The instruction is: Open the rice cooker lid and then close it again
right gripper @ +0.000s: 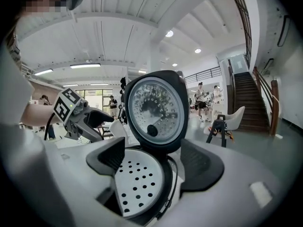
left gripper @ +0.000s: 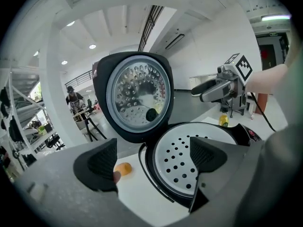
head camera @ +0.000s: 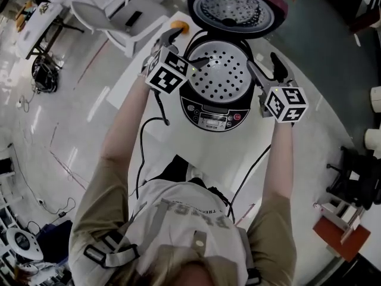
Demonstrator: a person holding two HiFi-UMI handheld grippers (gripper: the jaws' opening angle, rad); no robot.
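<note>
Your left gripper [head camera: 186, 48] and right gripper [head camera: 266, 69] both gape empty, so press the stiff, hinged lid [head camera: 237, 8] down by its likely slick upper rim, probably against spring resistance.

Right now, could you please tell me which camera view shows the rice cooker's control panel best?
The head view: the control panel faces the camera whole, red button included. The left gripper view shows only a sliver of it at the right edge of the cooker; the right gripper view shows none of it.
</note>
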